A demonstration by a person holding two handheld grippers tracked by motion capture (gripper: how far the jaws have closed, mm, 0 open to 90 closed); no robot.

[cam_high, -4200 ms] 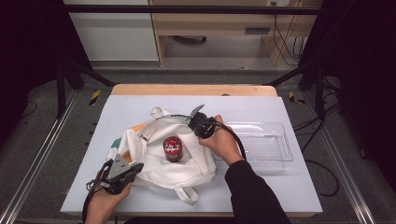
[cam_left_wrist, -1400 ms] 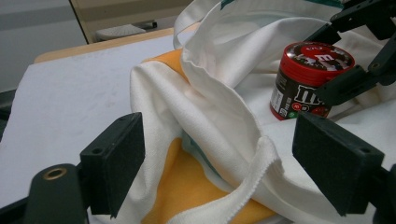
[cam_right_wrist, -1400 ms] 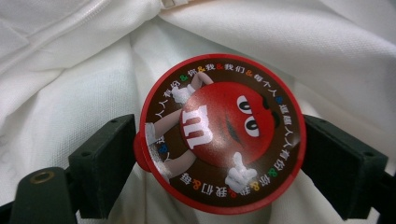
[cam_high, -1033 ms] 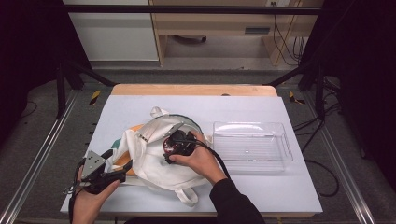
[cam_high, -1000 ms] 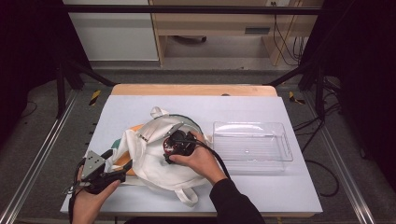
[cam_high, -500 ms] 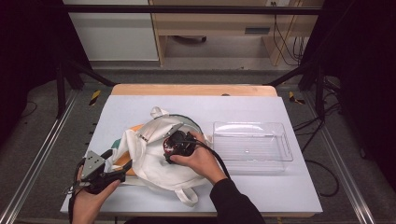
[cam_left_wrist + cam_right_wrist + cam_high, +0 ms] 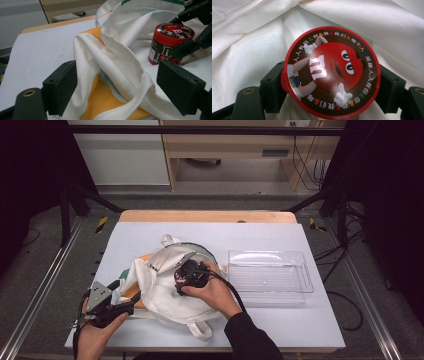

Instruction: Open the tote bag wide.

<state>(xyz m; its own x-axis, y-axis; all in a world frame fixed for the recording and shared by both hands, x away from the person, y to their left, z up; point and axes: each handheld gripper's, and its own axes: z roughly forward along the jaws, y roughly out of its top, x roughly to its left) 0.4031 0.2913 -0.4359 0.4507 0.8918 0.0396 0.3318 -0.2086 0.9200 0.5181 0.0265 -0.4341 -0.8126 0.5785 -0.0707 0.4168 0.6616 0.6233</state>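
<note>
Pale blue-grey tabletop (image 7: 150, 232): round red-lidded brown candy tub (image 7: 331, 72) upright on white cloth tote bag (image 7: 165, 292), pinched between right gripper (image 7: 332, 82) jaws. Left gripper (image 7: 125, 87) at bag's 8 o'clock, jaws spread astride bag hem. Clear rectangular plastic tray (image 7: 300, 292) empty at 3 o'clock; bare tabletop at 12.

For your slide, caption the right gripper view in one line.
Right tongs clasp a red-lidded candy tub resting on a white bag.
</note>
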